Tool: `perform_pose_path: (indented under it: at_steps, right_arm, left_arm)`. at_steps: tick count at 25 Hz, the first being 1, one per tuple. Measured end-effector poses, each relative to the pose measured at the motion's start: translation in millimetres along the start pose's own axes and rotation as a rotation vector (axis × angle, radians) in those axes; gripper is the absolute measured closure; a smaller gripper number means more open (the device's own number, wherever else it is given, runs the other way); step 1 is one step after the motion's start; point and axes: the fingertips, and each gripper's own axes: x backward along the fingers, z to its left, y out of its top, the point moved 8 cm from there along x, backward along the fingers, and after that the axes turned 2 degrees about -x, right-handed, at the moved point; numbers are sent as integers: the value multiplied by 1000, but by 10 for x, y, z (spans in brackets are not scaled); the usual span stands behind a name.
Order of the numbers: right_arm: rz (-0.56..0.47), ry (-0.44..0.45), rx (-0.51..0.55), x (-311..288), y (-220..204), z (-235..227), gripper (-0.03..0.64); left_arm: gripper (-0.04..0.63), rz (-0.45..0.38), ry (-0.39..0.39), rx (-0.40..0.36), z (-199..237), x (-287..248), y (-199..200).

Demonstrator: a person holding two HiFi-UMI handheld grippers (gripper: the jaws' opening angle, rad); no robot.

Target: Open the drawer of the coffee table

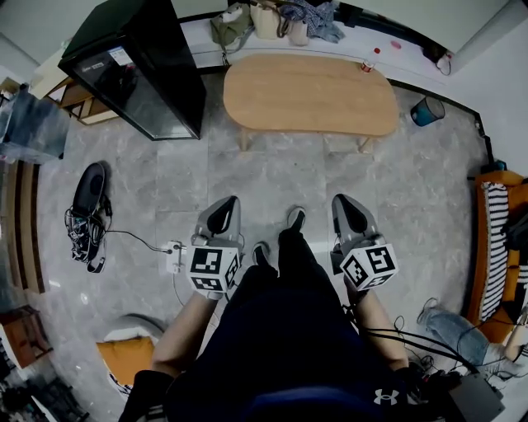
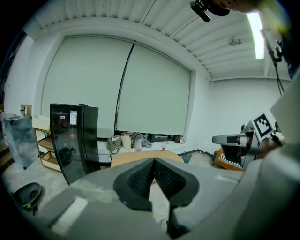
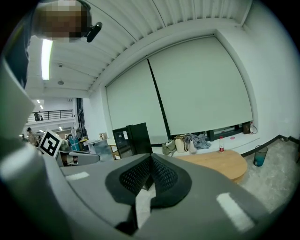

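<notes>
- Holds the left gripper (image 1: pixel 221 216) low over grey floor tile, jaws pressed together, nothing between the pads.
- Holds the right gripper (image 1: pixel 351 213) level with it on the other side of the person's shoes (image 1: pixel 295 219), jaws likewise closed and empty.
- Faces the coffee table (image 1: pixel 309 95), an oval wooden top on pale legs, well apart from both grippers across the floor.
- Cannot make out its drawer in any view.
- Shows a black glass-fronted cabinet (image 1: pixel 140 70) left of the table, bags (image 1: pixel 264 18) on the ledge behind, a blue bin (image 1: pixel 426 110) near its right end.
</notes>
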Motion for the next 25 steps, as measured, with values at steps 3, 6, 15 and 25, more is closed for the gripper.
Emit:
perform_pose_path:
  at_steps: [3, 6, 15, 25]
  right_arm:
    - [1, 31, -24, -267, 44, -176, 617]
    - [-5, 63, -43, -525, 136, -381, 617]
    - [-15, 149, -106, -1341, 369, -1105, 617]
    - [14, 171, -96, -1838, 433, -1663, 617]
  left_arm:
    - [594, 16, 23, -6, 39, -209, 91]
    - [594, 25, 50, -21, 70, -420, 223]
    - [594, 43, 85, -60, -9, -1182, 633]
    - [595, 53, 116, -99, 108, -1700, 796]
